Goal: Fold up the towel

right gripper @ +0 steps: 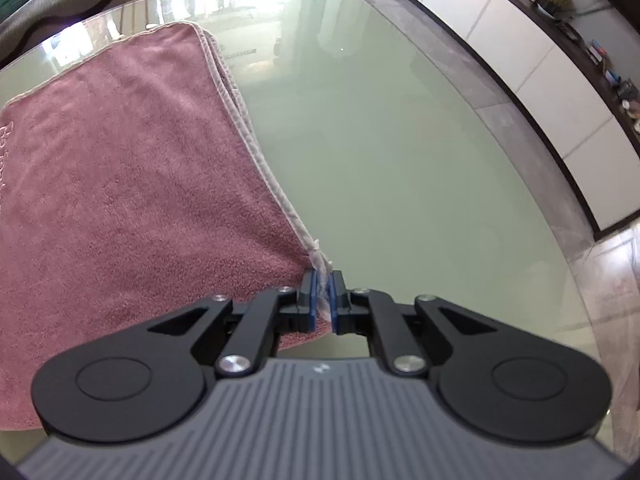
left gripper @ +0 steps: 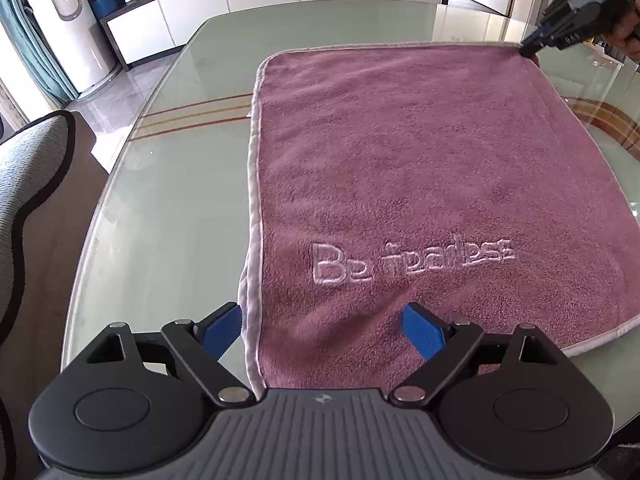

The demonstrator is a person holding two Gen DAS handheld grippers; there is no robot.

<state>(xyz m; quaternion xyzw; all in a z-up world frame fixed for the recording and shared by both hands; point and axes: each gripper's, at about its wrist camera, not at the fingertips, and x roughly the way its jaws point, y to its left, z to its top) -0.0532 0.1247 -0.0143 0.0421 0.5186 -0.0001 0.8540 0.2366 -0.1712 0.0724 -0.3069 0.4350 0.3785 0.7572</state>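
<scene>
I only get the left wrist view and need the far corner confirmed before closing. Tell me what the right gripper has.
Observer: The right gripper is shut on the towel, pinching its pale corner hem.
Operator: Report the layers at that edge.
Observer: The edge by the right gripper shows stacked hems, so the towel is already doubled there.
Operator: Say what lies beyond that corner.
Observer: Only bare glass table, then a white cabinet along the wall.
</scene>
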